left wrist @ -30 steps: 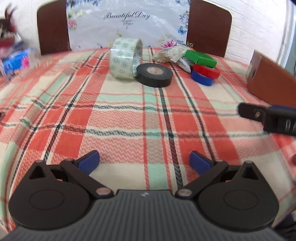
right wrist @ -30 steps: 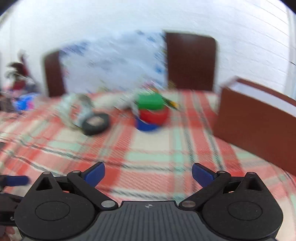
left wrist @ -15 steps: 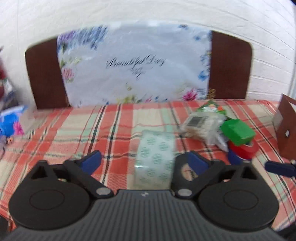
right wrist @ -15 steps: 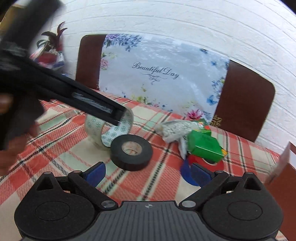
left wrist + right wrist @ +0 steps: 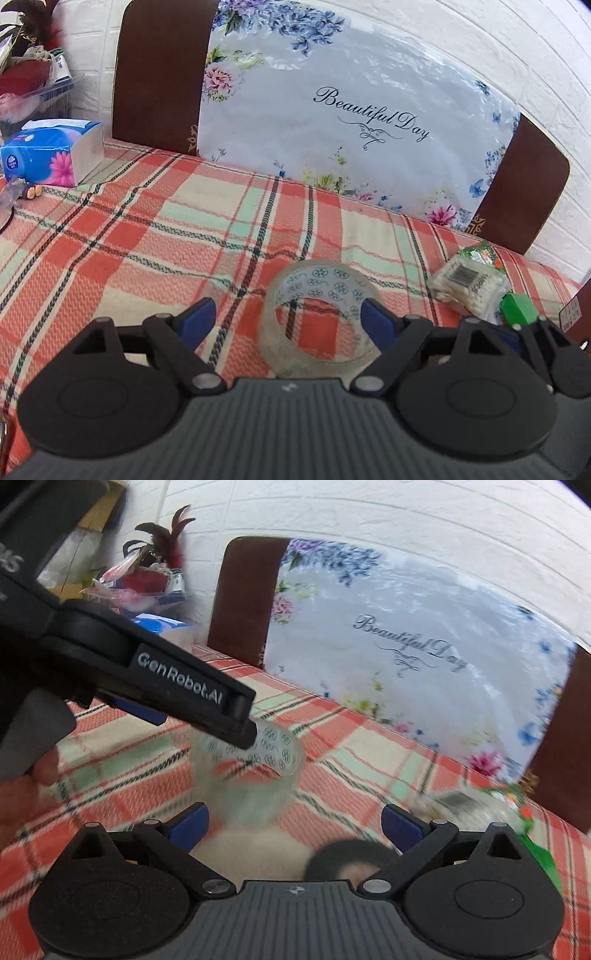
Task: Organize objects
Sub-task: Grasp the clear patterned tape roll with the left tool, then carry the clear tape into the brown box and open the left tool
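A clear tape roll [image 5: 319,317] with a blue-green print stands on the plaid tablecloth [image 5: 147,236], between the fingers of my left gripper [image 5: 286,317], which is open; the right finger is near the roll's rim. The roll also shows in the right wrist view [image 5: 247,771], with the left gripper's body [image 5: 166,679] above it. My right gripper [image 5: 295,823] is open and empty, just above a black tape roll [image 5: 351,864]. A bag of cotton swabs [image 5: 469,284] and a green box [image 5: 517,308] lie to the right.
A blue tissue pack [image 5: 51,151] sits at the far left. A floral "Beautiful Day" bag [image 5: 351,122] leans on brown chair backs [image 5: 159,74] behind the table. A brown box edge [image 5: 580,310] is at the far right.
My left gripper has moved forward over the table and now straddles the clear tape roll. My right gripper has moved in over the black tape roll.
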### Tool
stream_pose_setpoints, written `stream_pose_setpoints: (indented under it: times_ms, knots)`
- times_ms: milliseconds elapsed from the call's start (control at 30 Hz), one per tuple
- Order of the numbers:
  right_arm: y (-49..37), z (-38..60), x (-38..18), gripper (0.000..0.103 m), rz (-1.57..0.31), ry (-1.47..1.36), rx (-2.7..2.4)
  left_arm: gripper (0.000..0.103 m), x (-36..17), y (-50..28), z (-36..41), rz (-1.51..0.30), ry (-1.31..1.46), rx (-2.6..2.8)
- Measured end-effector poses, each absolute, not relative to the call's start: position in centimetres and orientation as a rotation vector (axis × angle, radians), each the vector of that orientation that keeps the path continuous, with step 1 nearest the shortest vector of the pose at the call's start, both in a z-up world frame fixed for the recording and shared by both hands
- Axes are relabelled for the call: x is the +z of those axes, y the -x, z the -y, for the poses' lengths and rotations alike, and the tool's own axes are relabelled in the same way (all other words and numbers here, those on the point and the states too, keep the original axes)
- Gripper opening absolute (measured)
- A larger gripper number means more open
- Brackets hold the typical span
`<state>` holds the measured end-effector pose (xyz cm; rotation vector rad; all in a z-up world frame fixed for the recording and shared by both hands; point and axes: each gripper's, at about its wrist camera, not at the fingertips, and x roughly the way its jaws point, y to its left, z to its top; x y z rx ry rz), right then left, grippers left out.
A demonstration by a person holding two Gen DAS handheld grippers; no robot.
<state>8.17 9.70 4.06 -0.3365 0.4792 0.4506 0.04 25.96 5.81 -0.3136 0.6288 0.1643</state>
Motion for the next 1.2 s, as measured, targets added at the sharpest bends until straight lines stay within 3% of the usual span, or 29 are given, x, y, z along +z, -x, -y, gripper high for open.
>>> stream_pose_setpoints:
  times_ms: [67, 133, 167, 200, 267, 300, 567, 1200]
  knots:
    - [-8.8, -10.8, 3.9, 0.099, -0.482, 0.346, 0.479, 0.077, 5.4, -0.5, -26.7, -0.647, 0.331, 0.164]
    - [-9.4, -12.1, 3.3, 0.099, -0.491, 0.374, 0.483, 0.056, 4.8, -1.2, -27.1, -0.683, 0.341, 0.156]
    - [-9.9, -12.6, 2.9, 0.099, -0.504, 0.388, 0.484, 0.054, 4.3, -1.5, -27.2, -0.703, 0.340, 0.158]
    - [-10.4, -13.2, 2.4, 0.096, -0.518, 0.401, 0.484, 0.046, 3.8, -1.8, -27.3, -0.724, 0.337, 0.161]
    - [-10.8, -13.7, 1.7, 0.082, -0.554, 0.396, 0.520, 0.035, 3.4, -1.7, -27.3, -0.737, 0.357, 0.142]
    - [-10.4, -13.6, 2.0, 0.082, -0.546, 0.376, 0.516, 0.029, 3.6, -1.4, -27.0, -0.738, 0.354, 0.137]
    - [-3.5, -8.0, 5.7, 0.082, -0.391, 0.346, 0.351, 0.029, 8.1, 1.6, -20.1, -0.640, 0.228, 0.031]
    - [7.8, 21.4, 11.9, 0.083, -0.313, 0.244, -0.192, 0.029, 15.8, -0.2, 10.4, -0.552, -0.007, -0.469]
